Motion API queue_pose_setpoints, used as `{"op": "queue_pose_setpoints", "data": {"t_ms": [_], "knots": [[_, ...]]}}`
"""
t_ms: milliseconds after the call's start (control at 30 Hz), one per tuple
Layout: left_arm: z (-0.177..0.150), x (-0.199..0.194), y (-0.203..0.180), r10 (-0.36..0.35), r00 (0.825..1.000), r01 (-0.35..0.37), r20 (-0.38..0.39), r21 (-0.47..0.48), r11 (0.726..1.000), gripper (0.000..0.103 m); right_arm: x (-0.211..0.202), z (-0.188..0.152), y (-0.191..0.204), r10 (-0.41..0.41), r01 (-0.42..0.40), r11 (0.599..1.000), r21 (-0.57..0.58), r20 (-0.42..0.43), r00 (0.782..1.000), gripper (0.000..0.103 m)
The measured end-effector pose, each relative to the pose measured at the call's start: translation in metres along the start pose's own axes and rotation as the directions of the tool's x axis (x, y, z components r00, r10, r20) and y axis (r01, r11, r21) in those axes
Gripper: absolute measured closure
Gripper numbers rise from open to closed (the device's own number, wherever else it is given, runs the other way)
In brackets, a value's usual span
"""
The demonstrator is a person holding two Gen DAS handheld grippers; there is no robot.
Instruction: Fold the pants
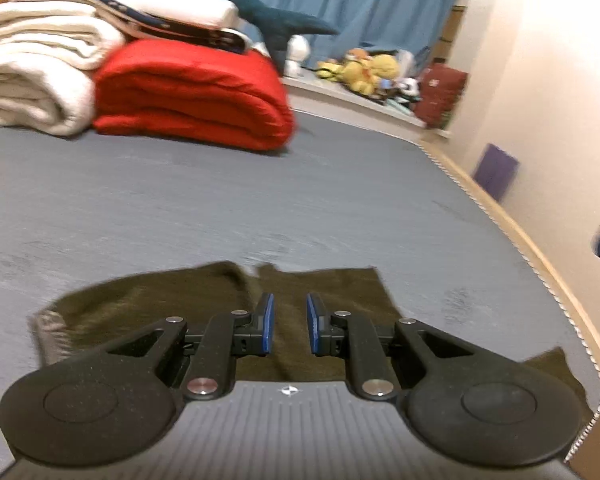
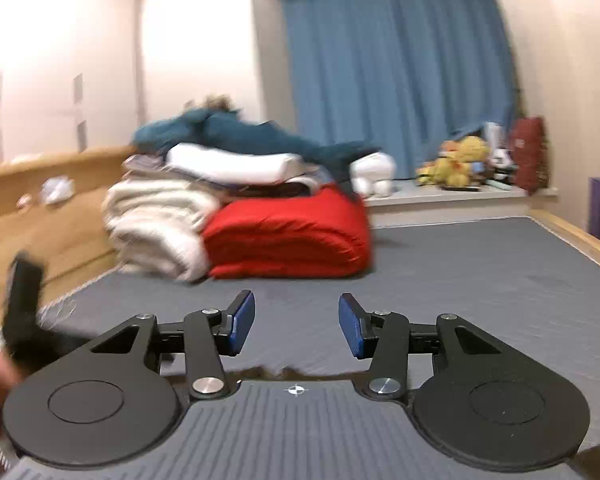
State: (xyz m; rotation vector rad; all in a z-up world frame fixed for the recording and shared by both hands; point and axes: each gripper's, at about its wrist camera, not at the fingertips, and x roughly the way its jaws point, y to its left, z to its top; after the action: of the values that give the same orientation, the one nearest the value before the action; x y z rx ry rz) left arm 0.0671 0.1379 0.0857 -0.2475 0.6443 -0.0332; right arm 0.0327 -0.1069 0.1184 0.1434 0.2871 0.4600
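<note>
Black tongs (image 1: 290,330), blue pads (image 2: 242,320), silver screws, ribbed grey housing

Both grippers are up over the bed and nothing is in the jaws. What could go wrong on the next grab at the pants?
1. The left gripper stands narrow over the olive pants; it may pinch one layer only.
2. Both views are blurred, so aim may be off.
3. The right gripper sees only a sliver of the pants, with the red blanket ahead.

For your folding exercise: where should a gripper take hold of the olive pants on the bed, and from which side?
Grip the pants at the far right corner, coming down from above; that edge lies flat and exposed on the bed.
</note>
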Motion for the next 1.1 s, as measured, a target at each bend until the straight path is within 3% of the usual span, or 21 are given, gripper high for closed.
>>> {"op": "queue_pose_setpoints", "data": {"t_ms": [67,133,167,233,367,533,900,1100], "knots": [[-0.014,0.012,-0.013,-0.011,1.0,0.01,0.022,0.049,0.999,0.084,0.007,-0.007,-0.02,-0.032,0.032,0.999,0.038,0.015,0.999,0.054],[-0.031,0.033,-0.018,0.024,1.0,-0.026,0.02,0.11,0.994,0.084,0.02,-0.023,-0.04,-0.07,0.07,0.996,0.058,0.003,0.998,0.054],[-0.039,0.049,-0.018,0.06,0.997,-0.055,-0.039,0.127,0.99,0.084,0.029,-0.034,-0.05,-0.084,0.086,0.994,0.067,-0.025,0.996,0.054],[-0.044,0.069,-0.016,0.009,0.995,0.0,-0.098,0.09,0.996,0.084,0.047,-0.054,-0.065,-0.097,0.105,0.992,0.075,-0.103,0.99,0.059],[-0.042,0.093,-0.014,0.042,0.995,-0.029,-0.091,0.136,0.99,0.084,0.078,-0.073,-0.089,-0.1,0.121,0.986,0.11,-0.18,0.978,0.059],[-0.027,0.126,0.013,0.024,0.99,-0.023,-0.14,0.009,1.0,0.084,0.113,-0.08,-0.099,-0.12,0.146,0.982,0.117,-0.207,0.971,0.059],[-0.025,0.155,0.038,0.036,0.983,-0.048,-0.181,-0.06,0.997,0.083,0.154,-0.083,-0.108,-0.122,0.158,0.977,0.14,-0.233,0.965,0.059],[-0.033,0.166,0.037,0.016,0.977,-0.032,-0.211,-0.074,0.997,0.081,0.197,-0.104,-0.141,-0.103,0.204,0.943,0.262,-0.354,0.929,0.051]]}}
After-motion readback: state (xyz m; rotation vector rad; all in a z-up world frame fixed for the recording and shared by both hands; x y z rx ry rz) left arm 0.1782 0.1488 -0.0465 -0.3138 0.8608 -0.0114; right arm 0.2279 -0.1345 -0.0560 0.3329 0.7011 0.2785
